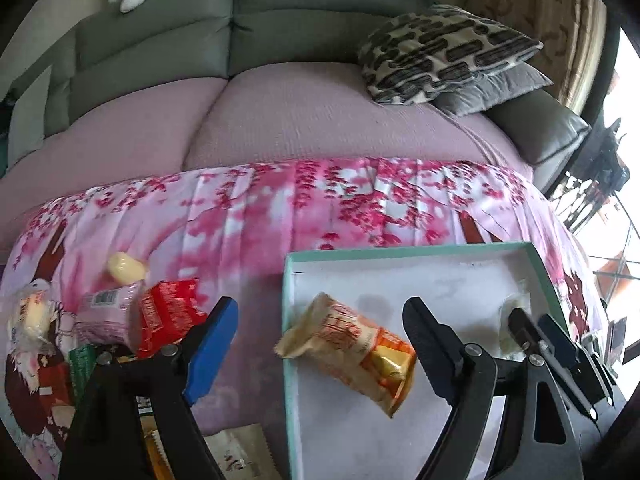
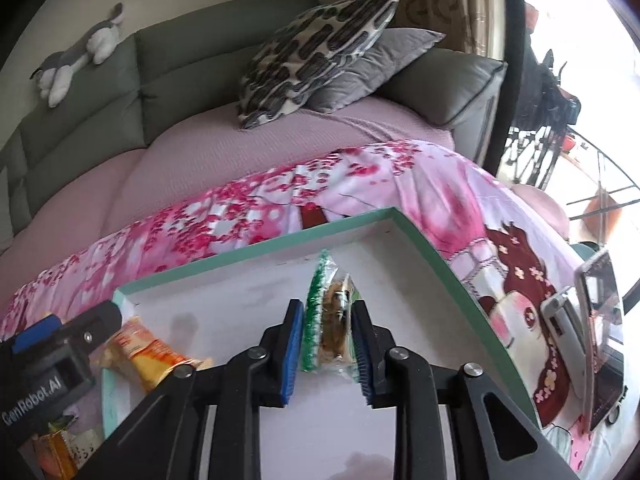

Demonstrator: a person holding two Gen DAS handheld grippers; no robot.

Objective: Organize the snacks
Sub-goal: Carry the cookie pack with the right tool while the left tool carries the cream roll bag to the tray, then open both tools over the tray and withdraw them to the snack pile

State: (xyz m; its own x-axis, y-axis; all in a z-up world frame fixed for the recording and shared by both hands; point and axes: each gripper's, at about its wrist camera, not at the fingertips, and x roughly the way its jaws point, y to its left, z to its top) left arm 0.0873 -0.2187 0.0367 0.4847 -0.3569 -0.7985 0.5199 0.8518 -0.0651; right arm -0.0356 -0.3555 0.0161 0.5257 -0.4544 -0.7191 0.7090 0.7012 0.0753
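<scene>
A shallow white tray with a teal rim (image 1: 286, 320) (image 2: 424, 240) lies on the pink floral cloth. An orange-and-cream snack packet (image 1: 352, 352) (image 2: 148, 352) sits tilted in the tray's left part, between my open left gripper's (image 1: 320, 328) fingers and not gripped. My right gripper (image 2: 326, 336) is shut on a clear-and-green snack packet (image 2: 332, 320) and holds it over the tray's middle. In the left wrist view the right gripper (image 1: 532, 336) shows at the tray's right side. A pile of snacks lies left of the tray: a red packet (image 1: 172, 312), a pink packet (image 1: 104, 312), a yellow piece (image 1: 124, 268).
A grey sofa with a pink cover (image 1: 300, 112) stands behind the table, with patterned pillows (image 1: 444, 52) and a plush toy (image 2: 76, 60). More packets lie at the near left edge (image 1: 240, 456). A phone on a stand (image 2: 596, 320) stands at the table's right.
</scene>
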